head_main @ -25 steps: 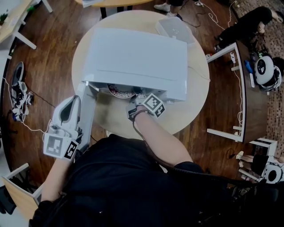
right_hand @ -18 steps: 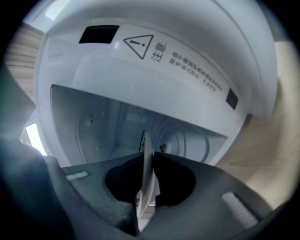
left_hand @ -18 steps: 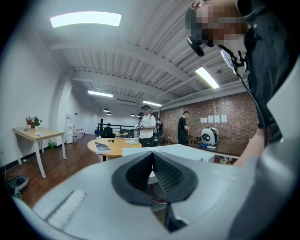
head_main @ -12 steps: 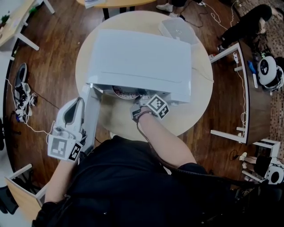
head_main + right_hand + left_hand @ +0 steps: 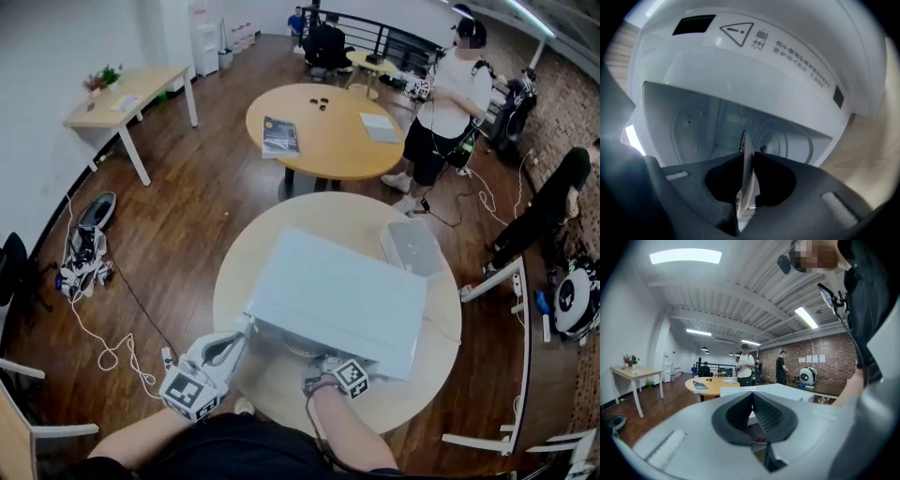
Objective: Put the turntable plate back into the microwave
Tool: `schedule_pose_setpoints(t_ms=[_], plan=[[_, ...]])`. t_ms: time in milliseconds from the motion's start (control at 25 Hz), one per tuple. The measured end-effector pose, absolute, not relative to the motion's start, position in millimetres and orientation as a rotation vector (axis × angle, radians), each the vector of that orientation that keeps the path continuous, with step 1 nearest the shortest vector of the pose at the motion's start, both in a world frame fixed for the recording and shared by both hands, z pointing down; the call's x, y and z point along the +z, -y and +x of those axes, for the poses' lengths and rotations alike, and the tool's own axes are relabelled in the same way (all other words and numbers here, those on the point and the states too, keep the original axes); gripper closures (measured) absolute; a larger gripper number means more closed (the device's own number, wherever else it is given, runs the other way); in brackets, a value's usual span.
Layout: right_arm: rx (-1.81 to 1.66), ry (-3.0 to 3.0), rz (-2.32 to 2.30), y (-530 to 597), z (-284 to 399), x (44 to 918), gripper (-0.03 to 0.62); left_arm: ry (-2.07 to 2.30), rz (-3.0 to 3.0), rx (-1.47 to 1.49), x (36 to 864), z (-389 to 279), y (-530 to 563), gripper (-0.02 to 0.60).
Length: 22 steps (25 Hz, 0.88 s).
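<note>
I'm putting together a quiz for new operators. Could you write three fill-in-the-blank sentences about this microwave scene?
1. The right tool is clamped on the rim of the ____.
2. The microwave stands on a ____ table.
3. The microwave's door is ____.
Missing words: turntable plate; round; open.

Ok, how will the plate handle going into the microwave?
Probably stiff: the plate looks straight edge-on between the fingers of the right gripper. Pinched only at its rim, it may pivot or slip. It looks thin, so possibly fragile against the microwave's opening.
</note>
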State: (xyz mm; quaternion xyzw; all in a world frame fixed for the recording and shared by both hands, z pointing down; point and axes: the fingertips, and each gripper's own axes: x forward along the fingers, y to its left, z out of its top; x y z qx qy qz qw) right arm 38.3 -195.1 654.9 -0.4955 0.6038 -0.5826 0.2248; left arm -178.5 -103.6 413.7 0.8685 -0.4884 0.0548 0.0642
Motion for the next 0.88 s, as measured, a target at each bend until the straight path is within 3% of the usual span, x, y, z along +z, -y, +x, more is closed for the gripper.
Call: schedule_pose_setpoints(t_ms=[520,880], plan=[[-1.581,-1.689,-1.451,208.5,50.3,685.9,0.563,1.467,2.634,0.017,406.8,-169.7,130.3,0.578],[-1.540,-1.733,-1.395,208.0,12.3,632.3,0.563,1.474,2.617,0.017,390.1,-192.5,121.8,0.578]])
